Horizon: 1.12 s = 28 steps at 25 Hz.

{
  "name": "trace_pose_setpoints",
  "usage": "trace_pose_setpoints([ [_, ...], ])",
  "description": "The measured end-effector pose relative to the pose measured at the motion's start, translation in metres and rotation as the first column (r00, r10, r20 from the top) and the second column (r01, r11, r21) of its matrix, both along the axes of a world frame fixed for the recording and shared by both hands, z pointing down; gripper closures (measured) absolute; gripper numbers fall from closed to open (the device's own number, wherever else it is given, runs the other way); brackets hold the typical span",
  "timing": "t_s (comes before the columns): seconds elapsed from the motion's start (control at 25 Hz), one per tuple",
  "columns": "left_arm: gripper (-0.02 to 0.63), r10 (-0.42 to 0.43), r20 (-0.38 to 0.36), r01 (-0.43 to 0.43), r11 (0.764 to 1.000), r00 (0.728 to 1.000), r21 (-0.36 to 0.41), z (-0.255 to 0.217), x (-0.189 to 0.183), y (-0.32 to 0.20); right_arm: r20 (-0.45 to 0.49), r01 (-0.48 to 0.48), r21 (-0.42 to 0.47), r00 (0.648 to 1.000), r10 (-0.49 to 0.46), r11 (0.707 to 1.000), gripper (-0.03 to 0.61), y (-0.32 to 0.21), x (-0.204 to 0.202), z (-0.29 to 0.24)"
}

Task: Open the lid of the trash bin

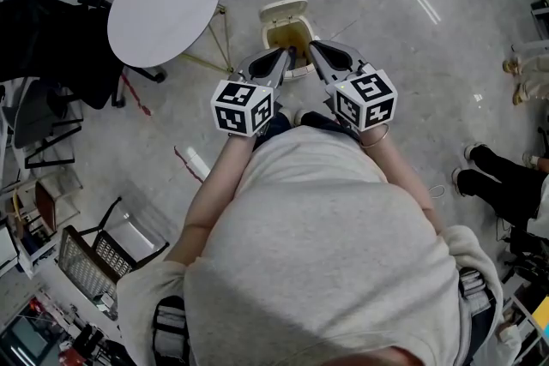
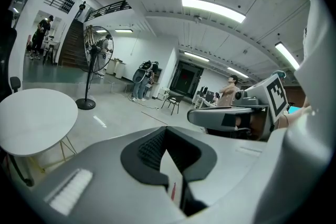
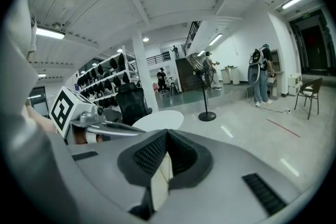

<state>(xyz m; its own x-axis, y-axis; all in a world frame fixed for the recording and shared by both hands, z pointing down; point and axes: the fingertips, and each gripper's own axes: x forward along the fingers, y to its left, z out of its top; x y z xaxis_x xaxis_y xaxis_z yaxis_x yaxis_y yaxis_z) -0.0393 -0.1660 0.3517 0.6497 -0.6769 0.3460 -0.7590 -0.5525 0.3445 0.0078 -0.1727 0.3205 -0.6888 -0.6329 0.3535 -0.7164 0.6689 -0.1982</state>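
Smooth cream plastic on the trash bin [image 1: 284, 14], glossy speckled grey floor [image 1: 386, 4] catching light, matt white top on the round table [image 1: 163, 9] over thin metal legs [image 1: 225, 39], matt grey plastic with ribbed black pads [image 2: 149, 149] on left tool [image 1: 286, 55] and right tool [image 1: 312, 49].

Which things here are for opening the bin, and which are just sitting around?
For the job:
trash bin
lid, already flipped up
left gripper, shut, empty
right gripper, shut, empty

Just sitting around:
round white table
black chair
standing fan
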Motion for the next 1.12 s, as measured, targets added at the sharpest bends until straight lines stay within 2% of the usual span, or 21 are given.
trace_pose_setpoints([
  [0.24, 0.604, 0.004, 0.004, -0.004, 1.0, 1.0, -0.003, 0.002, 0.004, 0.003, -0.012, 0.009, -0.006, 1.0, -0.009, 1.0, 0.572, 0.004, 0.001, 0.002],
  [0.68, 0.604, -0.015, 0.074, 0.017, 1.0, 0.997, -0.019, 0.017, -0.004, -0.002, -0.039, -0.022, -0.04, 0.999, 0.021, 0.999, 0.572, 0.002, 0.008, 0.012],
  [0.92, 0.604, -0.026, 0.062, 0.027, 1.0, 0.998, -0.012, 0.015, -0.003, -0.004, -0.041, -0.052, -0.043, 0.998, 0.05, 0.998, 0.572, 0.002, 0.015, 0.014],
  [1.12, 0.604, -0.026, 0.048, 0.026, 1.0, 0.999, -0.015, 0.014, -0.004, -0.003, -0.039, -0.028, -0.035, 0.999, 0.027, 0.999, 0.572, 0.004, 0.01, 0.011],
])
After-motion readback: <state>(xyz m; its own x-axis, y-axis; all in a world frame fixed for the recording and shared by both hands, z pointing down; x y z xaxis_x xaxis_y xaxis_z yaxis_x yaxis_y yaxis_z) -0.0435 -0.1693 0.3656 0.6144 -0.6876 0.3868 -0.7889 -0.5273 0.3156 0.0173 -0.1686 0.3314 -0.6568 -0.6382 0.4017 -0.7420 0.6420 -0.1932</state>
